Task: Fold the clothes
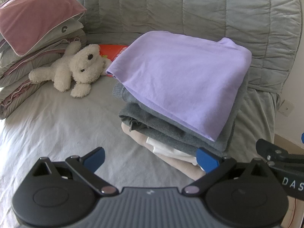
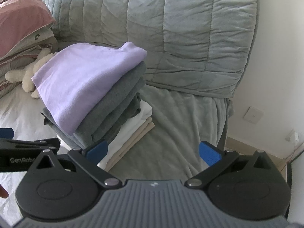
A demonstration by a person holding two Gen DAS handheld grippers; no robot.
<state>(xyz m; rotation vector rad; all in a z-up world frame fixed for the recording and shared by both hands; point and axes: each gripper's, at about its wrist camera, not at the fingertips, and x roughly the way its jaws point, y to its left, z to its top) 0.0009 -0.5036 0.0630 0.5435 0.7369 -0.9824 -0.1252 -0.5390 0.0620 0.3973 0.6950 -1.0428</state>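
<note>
you held both left tongs [image 1: 150,157] and right tongs [image 2: 153,152] wide open, empty, since the lilac top [image 1: 178,79] at twelve o'clock already capped the folded stack.

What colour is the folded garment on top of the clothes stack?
Light purple, plain: the top garment; clearest in the left wrist view.

a stack of folded clothes [image 1: 176,95] sits on the bed [image 1: 57,125], with the quilted cover [image 1: 190,9] rising behind it. to the stack's left a plush toy [image 1: 76,70] lies against a pile of pillows [image 1: 28,38], and a book [image 1: 112,52] lies flat between the toy and the stack, partly under the stack's far corner. the left gripper [image 1: 150,157] and the right gripper [image 2: 153,150] are in front of the stack, side by side, the left one's right fingertip touching the stack's bottom layers.
</note>
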